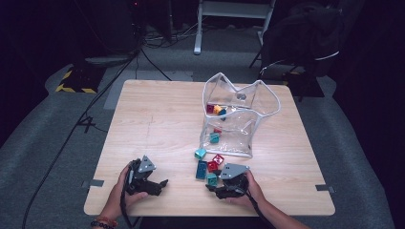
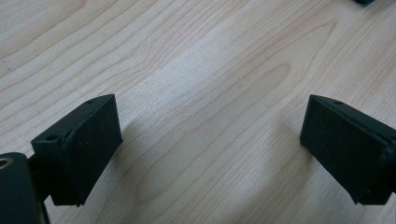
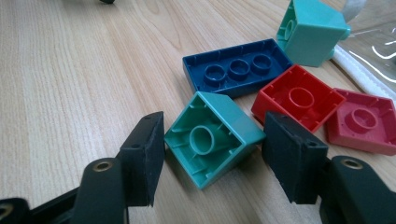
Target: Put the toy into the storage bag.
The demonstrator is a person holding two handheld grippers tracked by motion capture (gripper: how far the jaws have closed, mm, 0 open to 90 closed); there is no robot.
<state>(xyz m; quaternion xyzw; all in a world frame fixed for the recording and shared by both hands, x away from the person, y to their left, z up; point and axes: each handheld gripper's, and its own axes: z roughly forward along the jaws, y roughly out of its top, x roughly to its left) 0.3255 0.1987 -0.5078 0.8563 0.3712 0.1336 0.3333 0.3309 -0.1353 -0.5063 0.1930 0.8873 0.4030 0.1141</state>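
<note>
1. Teal block point(image 3: 212, 142) on table point(image 3: 70, 84), at 7 o'clock from the clear bag point(image 1: 239, 119).
2. Right gripper point(image 3: 212, 158) half open around it, pads apparently just clear.
3. Light, stiff, slick plastic; best pinched across 2 flat walls.
4. Left gripper point(image 2: 210, 149) wide open, empty.

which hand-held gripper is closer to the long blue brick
Right. The right hand-held gripper sits just below the long blue brick; the left hand-held gripper lies farther off to its left.
</note>
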